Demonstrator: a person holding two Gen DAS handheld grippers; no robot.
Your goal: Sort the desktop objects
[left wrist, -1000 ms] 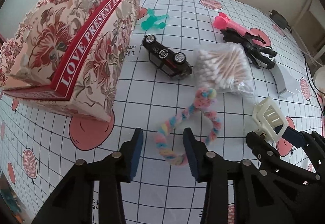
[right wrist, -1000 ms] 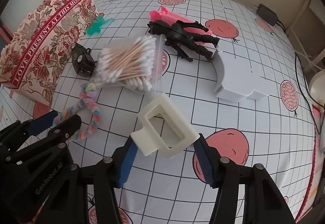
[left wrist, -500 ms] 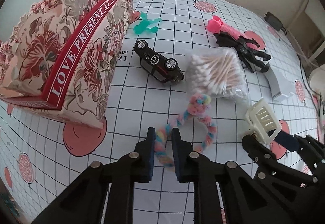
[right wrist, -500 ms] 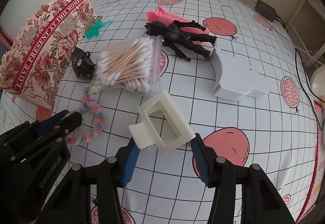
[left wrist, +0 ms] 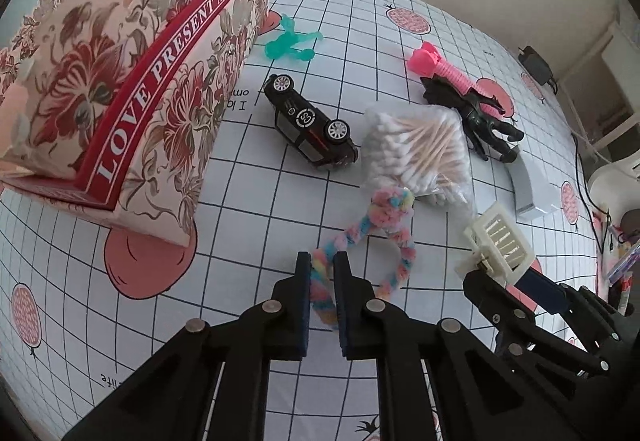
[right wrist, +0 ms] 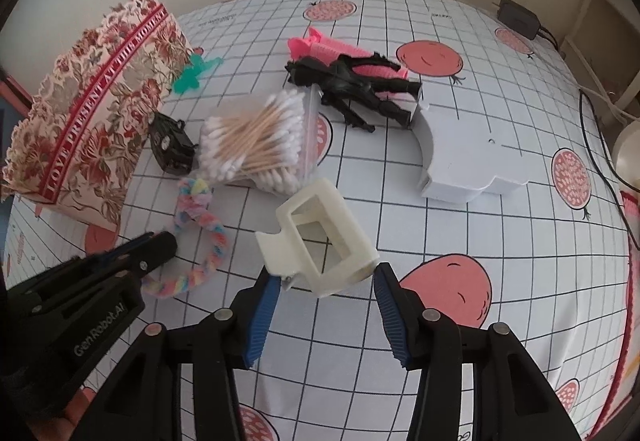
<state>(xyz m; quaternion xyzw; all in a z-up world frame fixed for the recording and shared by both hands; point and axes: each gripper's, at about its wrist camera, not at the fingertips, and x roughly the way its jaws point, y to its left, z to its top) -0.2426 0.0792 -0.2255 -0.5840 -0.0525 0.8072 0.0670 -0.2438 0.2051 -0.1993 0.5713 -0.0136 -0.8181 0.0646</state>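
Left gripper [left wrist: 321, 273]: my jaws are clamped narrow on one side of the pastel braided loop [left wrist: 370, 237], the fuzzy strand squeezed between the pads.
Braided loop: it lies on the grid tablecloth [left wrist: 248, 201] at 12 o'clock of my left fingers, its knotted end touching the bag of cotton swabs [left wrist: 416, 149].
Right gripper [right wrist: 322, 299]: I see my jaws closing, the cream hair claw [right wrist: 320, 237] between them; the blue pad at 9 o'clock touches its handle, the other looks just at its edge.
Hair claw: at 12 o'clock of my right fingers, tilted.
Toy car [left wrist: 310, 123]: black, on its side, at 9 o'clock of the swabs, just beside them.
Floral gift box [left wrist: 132, 81]: at 10 o'clock in my left view, upright and open at the top.
Green figure [left wrist: 290, 41]: at the box's far corner.
Black figure [right wrist: 356, 85]: lying across the pink toy [right wrist: 332, 51], at 1 o'clock of the swabs.
White tray [right wrist: 464, 153]: at 2 o'clock of the claw, touching the black figure's feet.
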